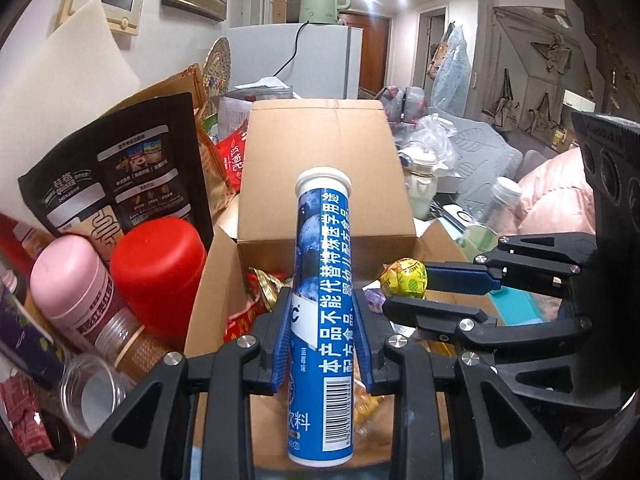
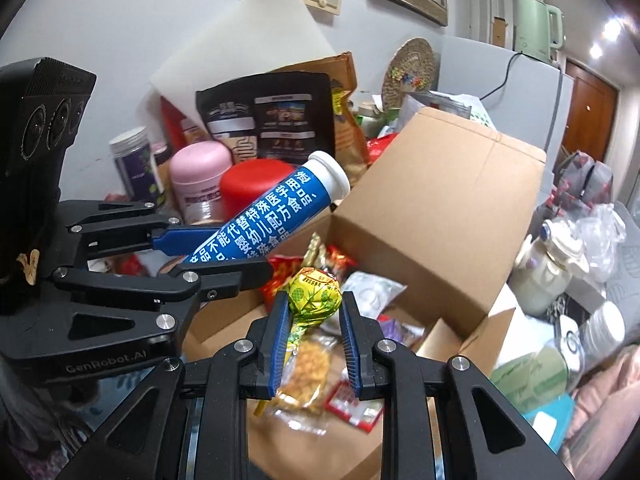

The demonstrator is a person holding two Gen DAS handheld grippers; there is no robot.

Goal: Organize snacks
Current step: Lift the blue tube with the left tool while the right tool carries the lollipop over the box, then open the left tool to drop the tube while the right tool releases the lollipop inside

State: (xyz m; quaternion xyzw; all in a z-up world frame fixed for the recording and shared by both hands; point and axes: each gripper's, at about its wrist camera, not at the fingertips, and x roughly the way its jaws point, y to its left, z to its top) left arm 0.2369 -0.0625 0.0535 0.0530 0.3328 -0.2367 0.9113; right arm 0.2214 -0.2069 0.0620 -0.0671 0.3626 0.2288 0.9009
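Left jaws (image 1: 323, 312): clenched on the blue tube (image 1: 320, 300), gripping its lower half; the white cap stood beyond the jaw tips, pointing toward the box.
Right jaws (image 2: 314, 312): clenched on the yellow lollipop (image 2: 314, 294); its wrapped head sat between the jaw tips, its stick running back under them.
Loose packets (image 2: 308, 368): lay directly below and just past the right jaws, inside the box.
Cardboard box (image 1: 320, 168): stood open ahead of both jaws, its rear flap upright beyond the tube's cap.
Red canister (image 1: 160, 268) and pink jar (image 1: 72, 280): stood left of the left jaws, outside the box.
Black pouch (image 1: 132, 168): leaned farther back on the left.
Progress: judged partway; several snacks were in the box, two were held above it, and jars and pouches remained unsorted.
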